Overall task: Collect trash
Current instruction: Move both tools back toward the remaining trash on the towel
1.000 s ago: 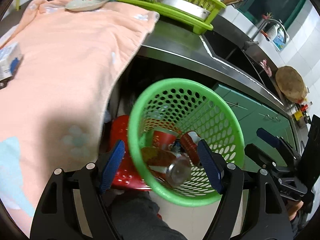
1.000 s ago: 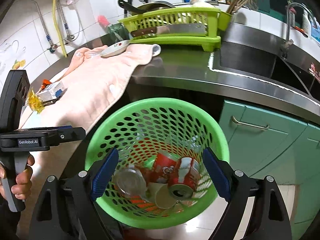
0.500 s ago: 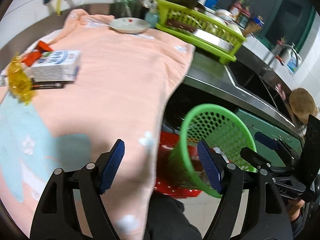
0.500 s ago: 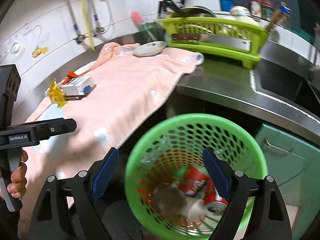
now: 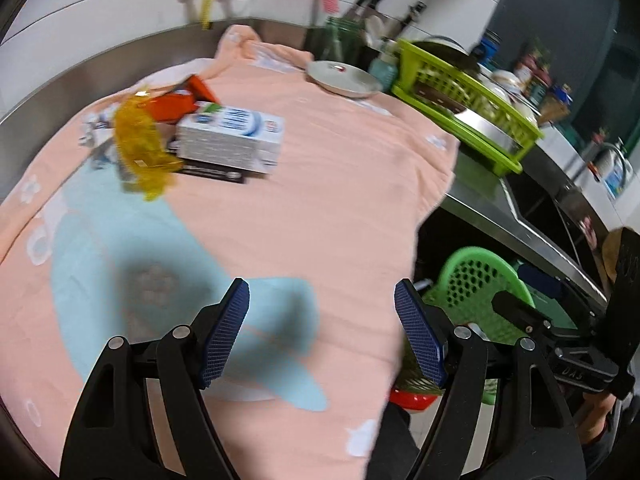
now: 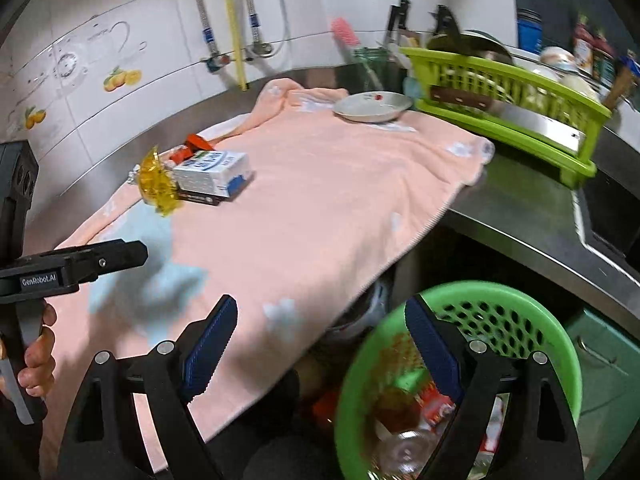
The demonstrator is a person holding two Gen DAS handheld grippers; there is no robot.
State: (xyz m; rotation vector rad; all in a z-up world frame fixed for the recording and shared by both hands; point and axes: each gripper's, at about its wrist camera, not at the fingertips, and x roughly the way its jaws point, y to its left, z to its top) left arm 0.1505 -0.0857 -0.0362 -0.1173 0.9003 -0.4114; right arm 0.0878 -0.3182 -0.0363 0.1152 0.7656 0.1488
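A pile of trash lies at the far left of the pink towel (image 5: 320,184) (image 6: 320,216): a white and blue carton (image 5: 232,136) (image 6: 212,172), a crumpled yellow wrapper (image 5: 140,148) (image 6: 158,182), an orange-red packet (image 5: 176,100) (image 6: 196,144) and a flat black item under the carton. My left gripper (image 5: 322,328) hovers open over the towel's near part, empty. My right gripper (image 6: 320,340) is open and empty above the towel's hanging edge. The green perforated basket (image 6: 492,320) (image 5: 476,280) sits below the counter with cans and a jar inside.
A metal plate (image 6: 372,106) rests on the towel's far end. A lime dish rack (image 6: 500,92) with a cleaver stands on the steel counter, a sink (image 6: 608,216) beyond it. A red stool (image 5: 412,398) is under the basket. A hand (image 6: 38,354) holds the left gripper's handle.
Both grippers swung left and up, away from above the basket to over the towel. The trash pile has come into fuller view. Jaws stay as wide as before.
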